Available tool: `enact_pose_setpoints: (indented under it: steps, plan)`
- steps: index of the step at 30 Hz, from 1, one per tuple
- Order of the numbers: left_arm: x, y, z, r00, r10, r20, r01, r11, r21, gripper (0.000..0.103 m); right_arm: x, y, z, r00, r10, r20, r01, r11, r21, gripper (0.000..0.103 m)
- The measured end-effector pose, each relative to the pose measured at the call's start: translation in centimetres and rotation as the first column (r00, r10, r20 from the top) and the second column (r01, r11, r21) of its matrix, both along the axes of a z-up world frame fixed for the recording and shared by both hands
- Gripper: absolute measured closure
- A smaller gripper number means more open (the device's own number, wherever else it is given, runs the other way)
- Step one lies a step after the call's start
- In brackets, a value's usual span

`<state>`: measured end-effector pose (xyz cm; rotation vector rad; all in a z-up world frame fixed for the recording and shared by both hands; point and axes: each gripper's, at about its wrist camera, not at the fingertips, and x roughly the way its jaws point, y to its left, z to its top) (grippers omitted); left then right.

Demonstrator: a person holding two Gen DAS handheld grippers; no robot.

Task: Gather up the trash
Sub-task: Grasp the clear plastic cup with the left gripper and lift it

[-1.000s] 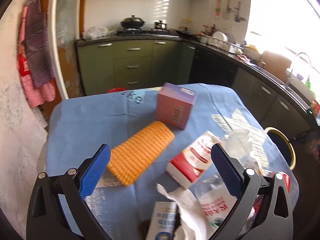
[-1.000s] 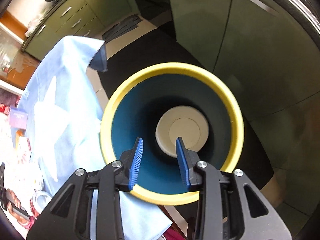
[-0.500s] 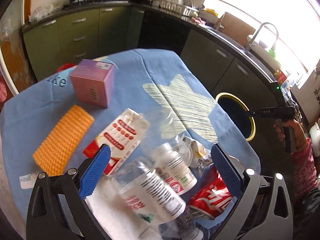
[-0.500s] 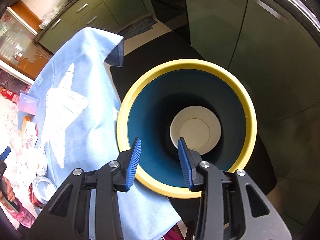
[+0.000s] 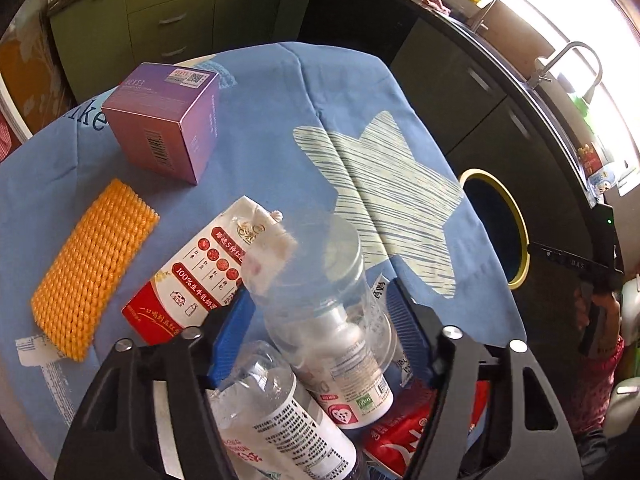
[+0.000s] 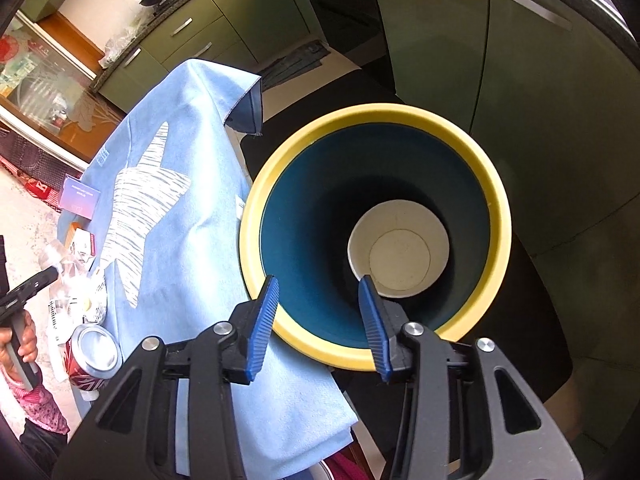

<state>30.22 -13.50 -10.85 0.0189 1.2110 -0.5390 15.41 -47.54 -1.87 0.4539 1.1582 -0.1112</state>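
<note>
On the blue star-print cloth (image 5: 280,120) lies a heap of trash. A clear plastic jar (image 5: 320,272) stands between the blue pads of my left gripper (image 5: 320,296), whose jaws are closing and touch its sides. Below it lie a white pill bottle (image 5: 352,376), a clear water bottle (image 5: 272,412) and a red can (image 5: 400,432). A red-and-white milk carton (image 5: 192,284) rests to the left. My right gripper (image 6: 318,284) hangs above the yellow-rimmed blue bin (image 6: 256,208), its jaws opening with nothing between them. A white paper cup (image 6: 398,256) sits at the bin's bottom.
A purple box (image 5: 164,120) and an orange foam net (image 5: 92,264) lie further left on the cloth. The bin (image 5: 520,232) stands on the dark floor right of the table, by green cabinets (image 6: 440,40). A hand in a pink sleeve (image 5: 600,320) holds the right gripper.
My left gripper swung right and tipped down over the trash heap, and its jaws narrowed from wide open onto the clear jar. The right gripper drifted slightly over the bin, jaws a little wider.
</note>
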Motion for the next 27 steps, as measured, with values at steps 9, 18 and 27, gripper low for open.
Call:
enact_pose_setpoints:
  steps: [9,18,27]
  plan:
    - [-0.9,-1.5,2.4,0.996,-0.023,0.088,0.021,0.999,0.030,0.049,-1.6,-0.9,-0.1,0.999,-0.007,0.042,0.006,1.000,0.015,0.063]
    - [-2.5,-5.9,7.4,0.975,-0.118,0.191,0.109,0.992,0.057,0.049,-4.4,-1.9,1.0,0.993,-0.031,0.116,0.032,0.999,-0.005,0.063]
    - [-4.2,-19.6,7.5,0.919,-0.356,0.171,0.348,0.935,0.071,0.049,-9.9,-4.6,1.4,0.980,-0.119,0.160,0.128,0.991,-0.048,0.062]
